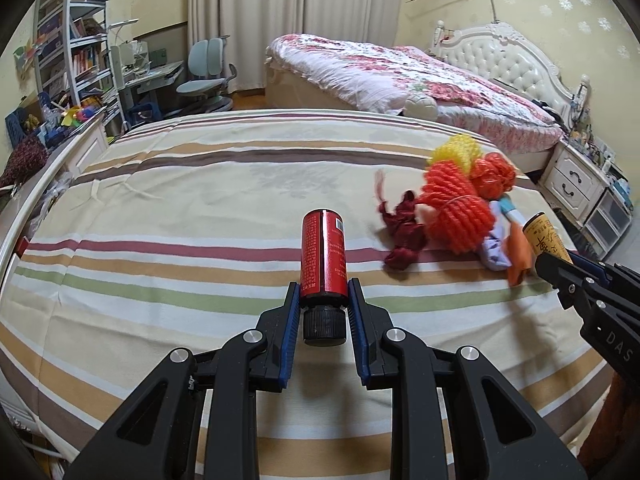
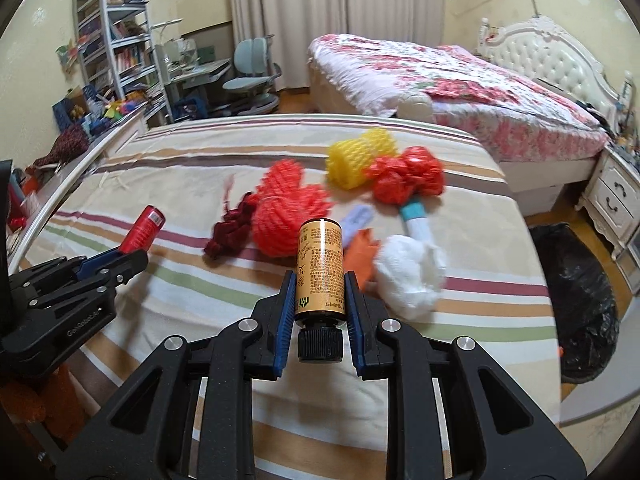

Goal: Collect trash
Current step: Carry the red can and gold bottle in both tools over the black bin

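**Two bottles gripped above a littered striped bed**

Left wrist view: the left gripper (image 1: 323, 294) is clamped narrow on a red bottle (image 1: 323, 254), its blue pads pressing the body just above the black cap, which points back at the camera. Below lies the striped bedspread (image 1: 180, 216). To the right sits a heap of trash: orange foam netting (image 1: 456, 208), yellow foam netting (image 1: 456, 150) and a dark red crumpled scrap (image 1: 404, 240). At the far right edge the right gripper (image 1: 560, 270) holds a gold bottle (image 1: 546, 236). A floral bed (image 1: 400, 76) stands beyond.

Right wrist view: the right gripper (image 2: 320, 294) is closed on the gold bottle (image 2: 320, 268), cap toward the camera. Directly past it lie an orange scrap (image 2: 360, 252), a white crumpled wad (image 2: 412, 272), the orange netting (image 2: 288, 208), the yellow netting (image 2: 356, 158) and a red plastic bag (image 2: 408, 178). A black bin bag (image 2: 576, 300) stands on the floor right of the bed. At left the left gripper (image 2: 116, 260) holds the red bottle (image 2: 142, 230).
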`<act>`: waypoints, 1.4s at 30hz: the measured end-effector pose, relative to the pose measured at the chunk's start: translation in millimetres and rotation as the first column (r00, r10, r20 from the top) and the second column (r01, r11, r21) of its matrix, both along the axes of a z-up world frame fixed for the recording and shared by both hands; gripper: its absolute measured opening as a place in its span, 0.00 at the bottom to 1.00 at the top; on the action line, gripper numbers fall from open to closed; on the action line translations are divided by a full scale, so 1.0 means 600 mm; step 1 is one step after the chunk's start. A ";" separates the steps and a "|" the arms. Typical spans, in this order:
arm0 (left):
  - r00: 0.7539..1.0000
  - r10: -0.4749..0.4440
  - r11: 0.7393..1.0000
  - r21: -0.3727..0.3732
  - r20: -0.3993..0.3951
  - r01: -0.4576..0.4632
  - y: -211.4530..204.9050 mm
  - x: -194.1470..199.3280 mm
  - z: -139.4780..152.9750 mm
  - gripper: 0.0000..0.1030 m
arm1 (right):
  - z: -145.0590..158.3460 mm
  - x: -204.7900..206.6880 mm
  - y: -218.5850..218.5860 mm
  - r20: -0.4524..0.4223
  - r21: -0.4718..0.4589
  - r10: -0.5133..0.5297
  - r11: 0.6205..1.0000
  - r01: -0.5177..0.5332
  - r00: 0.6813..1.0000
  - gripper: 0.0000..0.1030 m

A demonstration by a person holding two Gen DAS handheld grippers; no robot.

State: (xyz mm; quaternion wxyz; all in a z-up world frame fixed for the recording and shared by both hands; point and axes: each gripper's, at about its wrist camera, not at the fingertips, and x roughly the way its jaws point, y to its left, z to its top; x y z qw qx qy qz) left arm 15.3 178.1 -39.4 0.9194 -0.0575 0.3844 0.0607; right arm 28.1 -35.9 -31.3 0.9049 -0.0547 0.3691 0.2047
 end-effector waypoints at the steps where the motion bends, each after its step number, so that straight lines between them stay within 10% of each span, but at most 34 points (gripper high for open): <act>1: 1.000 -0.013 1.000 0.001 0.005 0.013 -0.010 0.002 0.003 0.24 | 0.001 0.002 -0.010 0.002 0.003 -0.015 1.000 0.015 1.000 0.23; 42: 0.873 -0.487 0.873 0.050 0.032 0.485 -0.500 0.217 0.018 0.24 | -0.049 0.157 -0.449 0.008 0.025 -0.555 0.832 0.555 0.832 0.23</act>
